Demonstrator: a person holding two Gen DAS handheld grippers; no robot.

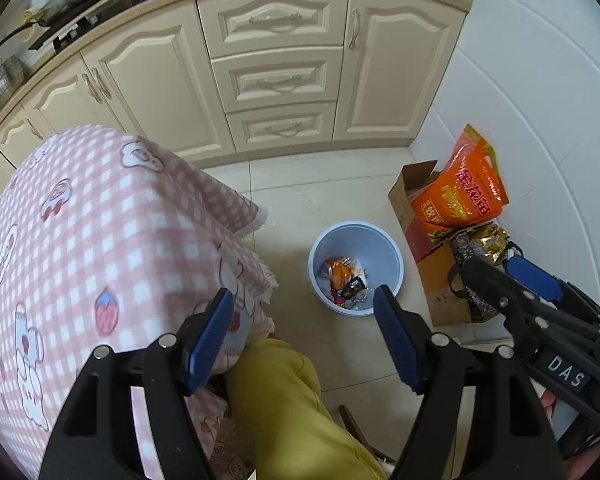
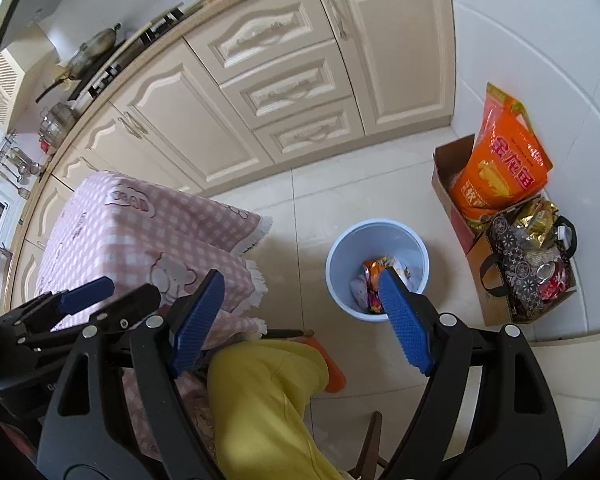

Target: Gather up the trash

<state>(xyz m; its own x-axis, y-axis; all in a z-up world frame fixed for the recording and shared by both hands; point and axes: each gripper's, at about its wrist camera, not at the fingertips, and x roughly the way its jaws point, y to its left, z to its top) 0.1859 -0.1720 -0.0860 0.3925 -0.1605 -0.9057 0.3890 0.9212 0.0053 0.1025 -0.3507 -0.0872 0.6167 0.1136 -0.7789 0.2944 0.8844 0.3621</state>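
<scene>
both claws are released w/ nothing between the pads: left gripper (image 1: pixel 304 330), right gripper (image 2: pixel 302 318). blue bin (image 1: pixel 396 258) sits on the floor ahead of and below you, wrappers (image 2: pixel 374 280) inside; right gripper's nearer. next trash likely back toward the pink-checked table (image 1: pixel 100 220), on your left.

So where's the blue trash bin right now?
The blue trash bin stands on the floor tiles between the pink checked tablecloth and the cardboard boxes, in front of the cream cabinets.

Cream kitchen cabinets (image 1: pixel 276 80), pale tiled floor (image 1: pixel 332 196), white wall (image 1: pixel 540 80) (daylit), pink check-clothed table (image 1: pixel 100 240).
</scene>
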